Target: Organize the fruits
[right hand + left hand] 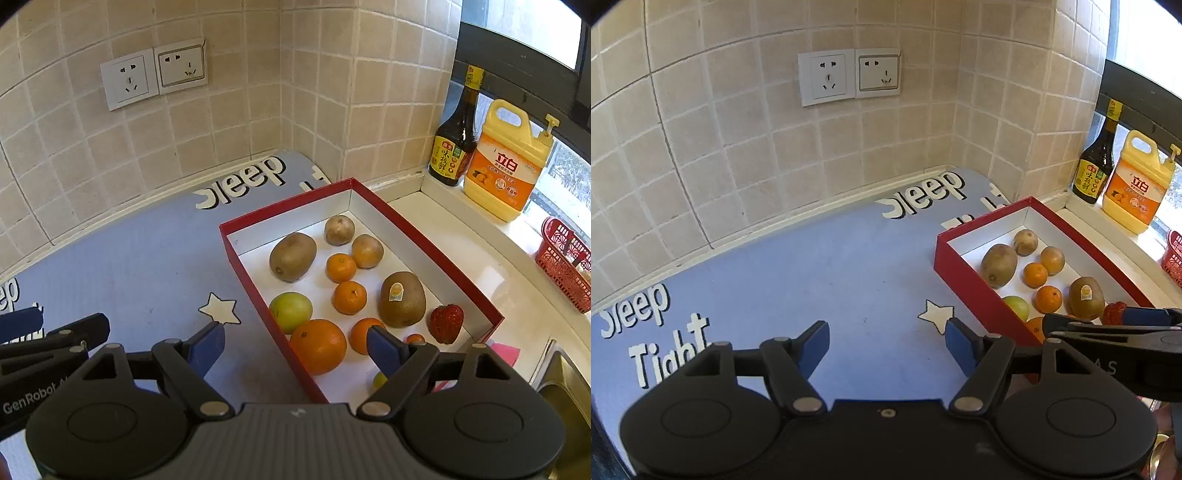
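**Both tongs empty, fruit all in the red box**

Bench (461,236), pale, tiled corner; blue mat (812,266) with "Sleep Tight" lettering covers the left part. Red box (258,284), white inside, sits on the mat's right edge and partly on the bare bench. All the fruit is inside it, loose and mixed: big orange (318,345) at the near wall, two kiwis (293,256) (402,299), green fruit (291,311) against the left wall, strawberry (446,323) near the right wall, small mandarins (349,297) in the middle, two brownish round fruits at the far end.

Left tongs (886,341): wide open, nothing between the pads, hovering over bare mat, well left of the box. Right tongs (297,345): wide open, nothing held, straddling the box's near-left wall above the big orange.

Risks, judged:
- Right tongs straddle the wall, so closing or lowering here could clamp cardboard or shove the box.
- Round fruit could roll when nudged and scatter its neighbours.
- Strawberry is soft, so a hard squeeze would bruise it.
- No sorting container visible, so the drop-off spot is unclear.
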